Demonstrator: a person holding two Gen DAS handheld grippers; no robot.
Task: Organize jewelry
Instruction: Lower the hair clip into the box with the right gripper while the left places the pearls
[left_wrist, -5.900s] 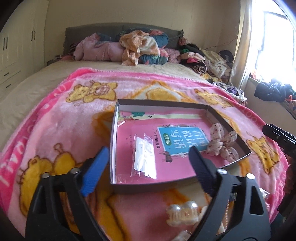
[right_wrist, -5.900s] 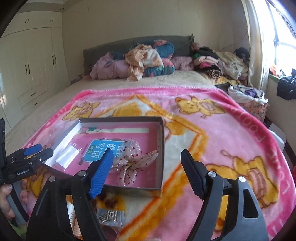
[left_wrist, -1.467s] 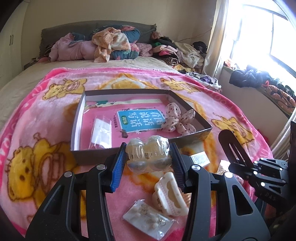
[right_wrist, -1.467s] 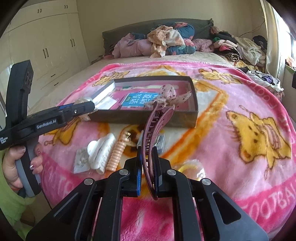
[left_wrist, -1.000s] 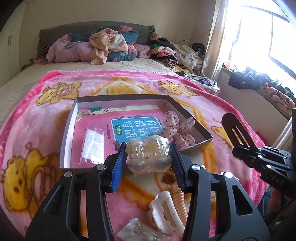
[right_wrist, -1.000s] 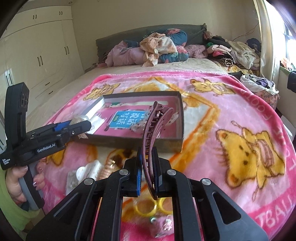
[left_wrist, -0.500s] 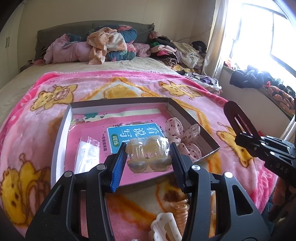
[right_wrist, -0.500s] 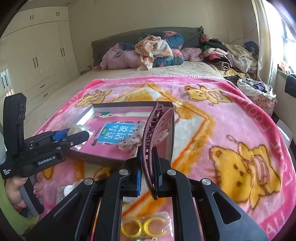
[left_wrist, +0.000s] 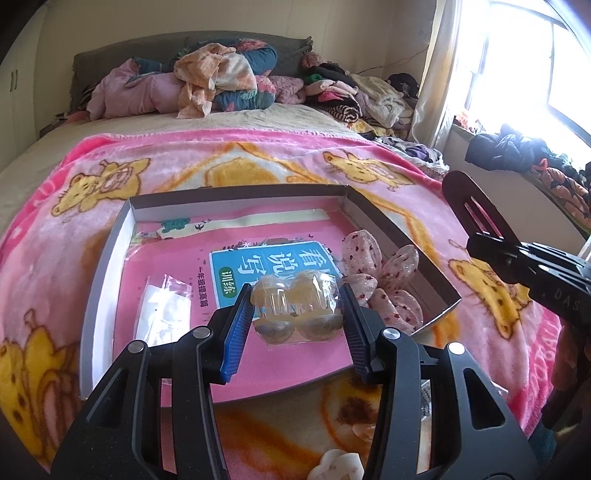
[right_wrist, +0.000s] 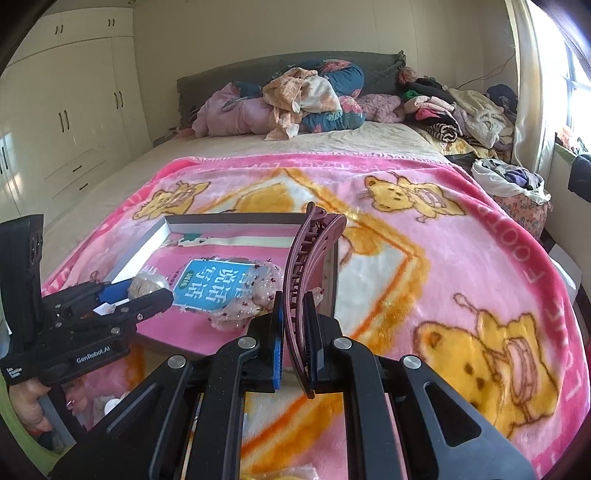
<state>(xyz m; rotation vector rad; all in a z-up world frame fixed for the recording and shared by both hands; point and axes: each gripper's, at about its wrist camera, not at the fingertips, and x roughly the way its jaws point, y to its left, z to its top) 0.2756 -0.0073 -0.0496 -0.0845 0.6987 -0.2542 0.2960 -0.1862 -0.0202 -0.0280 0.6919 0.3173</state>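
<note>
over box (left_wrist: 110, 254) near edge | left gripper (left_wrist: 295, 317) grips clear clips (left_wrist: 295, 308)

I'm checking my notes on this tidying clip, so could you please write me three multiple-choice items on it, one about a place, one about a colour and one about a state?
1. Where does the spotted fabric bow lie?
A. Inside the shallow box
B. On the pillows
C. On the windowsill

2. What colour is the long hair clip in the right tongs?
A. Yellow
B. Dark reddish purple
C. White

3. How do the left tongs stand?
A. Wide open, nothing between them
B. Shut on a bare blanket fold
C. Shut on a clear packet of pale hair claws

Answers:
1 A, the bow rests on the box's pink floor by its right wall.
2 B, the clip rising from the tongs is maroon.
3 C, both pads press the packet's sides above the box.
</note>
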